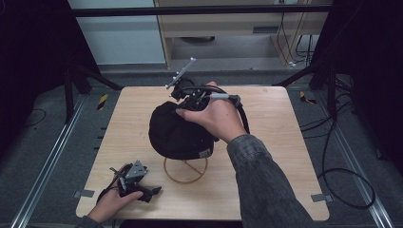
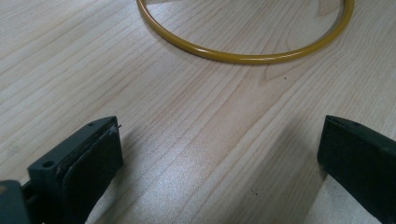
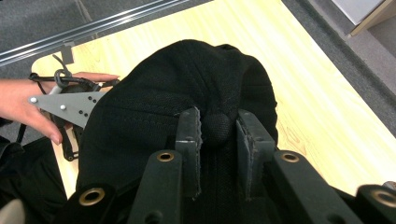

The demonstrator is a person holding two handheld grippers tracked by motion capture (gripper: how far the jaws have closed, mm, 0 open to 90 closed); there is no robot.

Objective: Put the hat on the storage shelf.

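A black cap (image 1: 176,133) sits on a gold wire stand whose ring base (image 1: 185,172) rests on the wooden table (image 1: 275,142). My right gripper (image 1: 180,105) is at the cap's crown, held from above by a hand in a grey sleeve. In the right gripper view its jaws pinch the cap's top button (image 3: 217,128), with the cap (image 3: 154,98) spreading beyond. My left gripper (image 1: 151,192) lies low at the table's front left, jaws wide open. In the left gripper view it (image 2: 222,126) has bare wood between the jaws and the ring (image 2: 243,57) ahead.
Metal rails (image 1: 52,156) run along both sides of the table on grey carpet. Black cables (image 1: 342,185) loop on the floor at the right. Black frame posts (image 1: 328,80) and a light wood cabinet (image 1: 228,28) stand behind the table.
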